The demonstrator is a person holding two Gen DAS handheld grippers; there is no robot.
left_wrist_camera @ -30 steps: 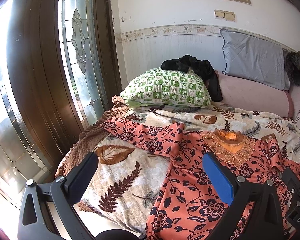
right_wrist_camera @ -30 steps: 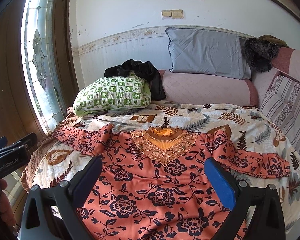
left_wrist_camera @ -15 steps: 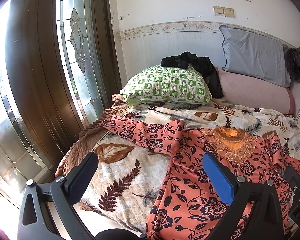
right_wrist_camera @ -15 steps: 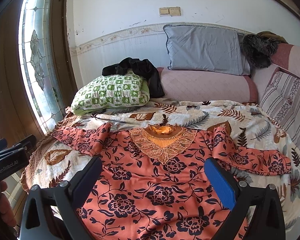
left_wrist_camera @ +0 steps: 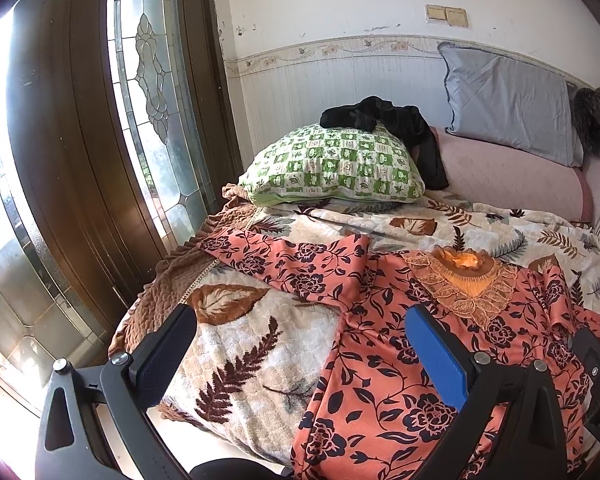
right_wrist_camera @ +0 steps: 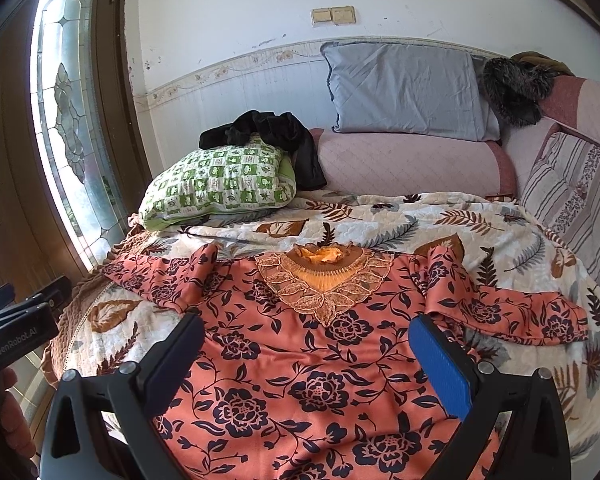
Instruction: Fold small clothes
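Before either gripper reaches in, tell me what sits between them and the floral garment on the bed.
Nothing visible does. The floral garment lies spread flat on the leaf-print blanket, directly ahead of the open left gripper and open right gripper. The green checked pillow sits farther back, clear of it.

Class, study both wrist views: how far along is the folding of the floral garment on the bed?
Done: the garment lies spread face up on the blanket, neckline away from the cameras. No fold shows yet.
In hand: nothing; the left tool and right tool are both open above the fabric.
Left: both sleeves lie out sideways, and every fold remains.
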